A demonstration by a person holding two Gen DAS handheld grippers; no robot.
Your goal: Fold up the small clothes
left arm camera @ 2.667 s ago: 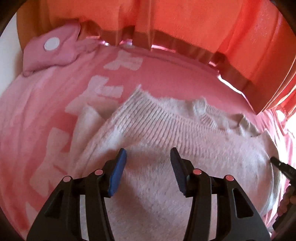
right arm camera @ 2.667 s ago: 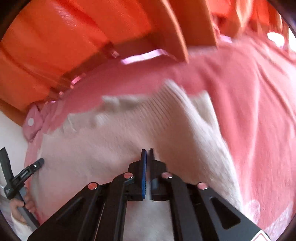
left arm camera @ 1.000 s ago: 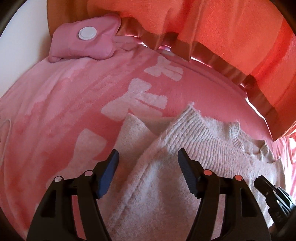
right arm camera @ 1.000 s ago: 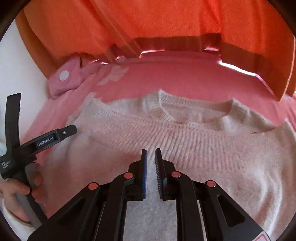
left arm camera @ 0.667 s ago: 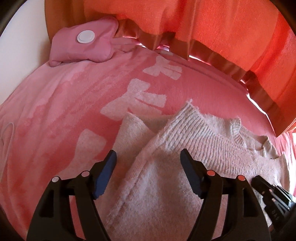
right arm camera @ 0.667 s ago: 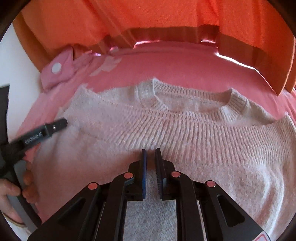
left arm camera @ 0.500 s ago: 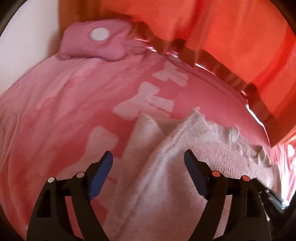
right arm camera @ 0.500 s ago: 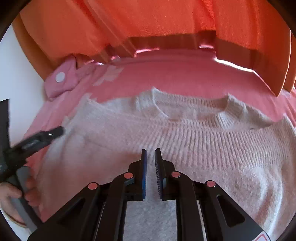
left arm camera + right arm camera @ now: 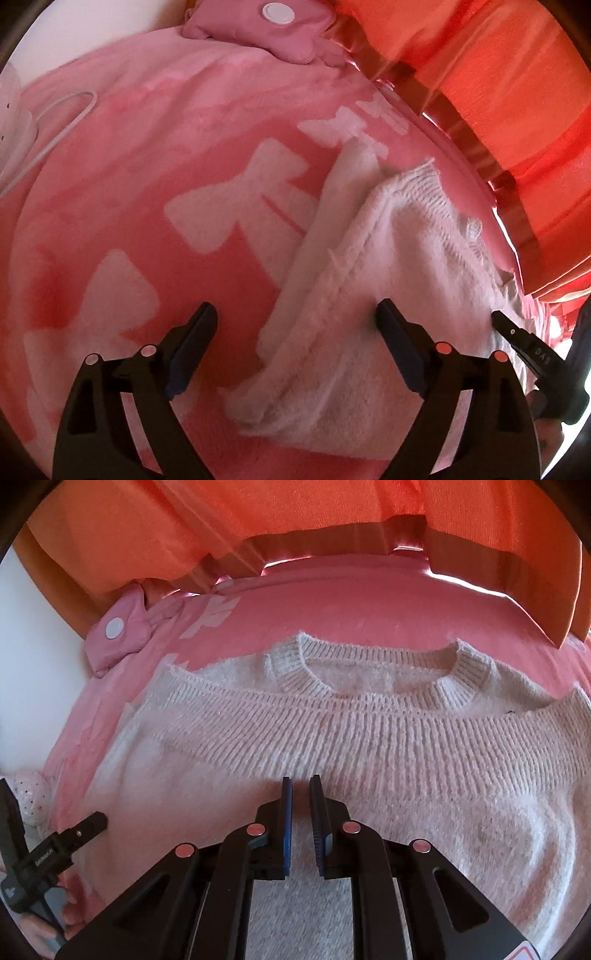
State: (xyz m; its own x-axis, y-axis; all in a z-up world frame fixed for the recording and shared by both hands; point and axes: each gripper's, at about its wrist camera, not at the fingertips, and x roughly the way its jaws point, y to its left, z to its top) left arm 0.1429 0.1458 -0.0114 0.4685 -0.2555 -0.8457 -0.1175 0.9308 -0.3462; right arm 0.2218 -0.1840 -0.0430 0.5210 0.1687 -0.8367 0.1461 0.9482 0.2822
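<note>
A small cream knitted sweater lies on a pink blanket, its bottom half folded up so the ribbed hem sits just below the round neckline. My right gripper hovers over the middle of the sweater, jaws nearly closed with a narrow gap, holding nothing. In the left wrist view the sweater's left side shows with a folded sleeve edge. My left gripper is wide open and empty, straddling that left edge low over the blanket.
The pink blanket with white bow shapes covers the bed. A pink pouch with a white button lies at the far end. A white cable lies at the left. Orange curtains hang behind.
My left gripper has swung left and down towards the sweater's left edge, staying open. My right gripper has opened slightly from fully shut and now hangs over the sweater's middle.
</note>
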